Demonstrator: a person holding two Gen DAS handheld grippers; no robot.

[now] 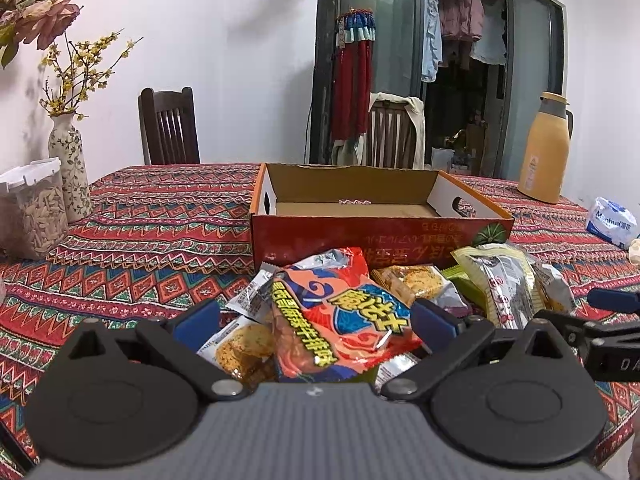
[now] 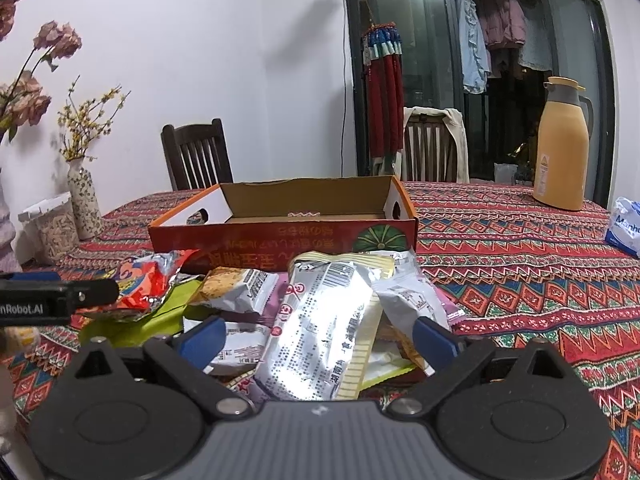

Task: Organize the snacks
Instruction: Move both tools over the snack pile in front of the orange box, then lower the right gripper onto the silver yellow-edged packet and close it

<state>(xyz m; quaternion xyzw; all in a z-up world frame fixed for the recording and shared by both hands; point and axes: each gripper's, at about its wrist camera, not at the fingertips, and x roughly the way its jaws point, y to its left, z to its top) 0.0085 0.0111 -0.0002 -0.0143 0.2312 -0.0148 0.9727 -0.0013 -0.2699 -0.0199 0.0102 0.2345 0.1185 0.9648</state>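
Right wrist view: right gripper point(image 2: 316, 334), fingers wide, straddles the silver snack packet point(image 2: 320, 320), untouched, long axis toward the cardboard box point(image 2: 280, 236); left gripper point(image 1: 316, 322), wide, likewise straddles the orange noodle packet point(image 1: 340, 320).

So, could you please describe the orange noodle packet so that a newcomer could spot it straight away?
Find the open red cardboard box on the patterned tablecloth. A snack heap lies before it; the orange packet tops its left side, alone bearing big yellow characters on blue swirls.
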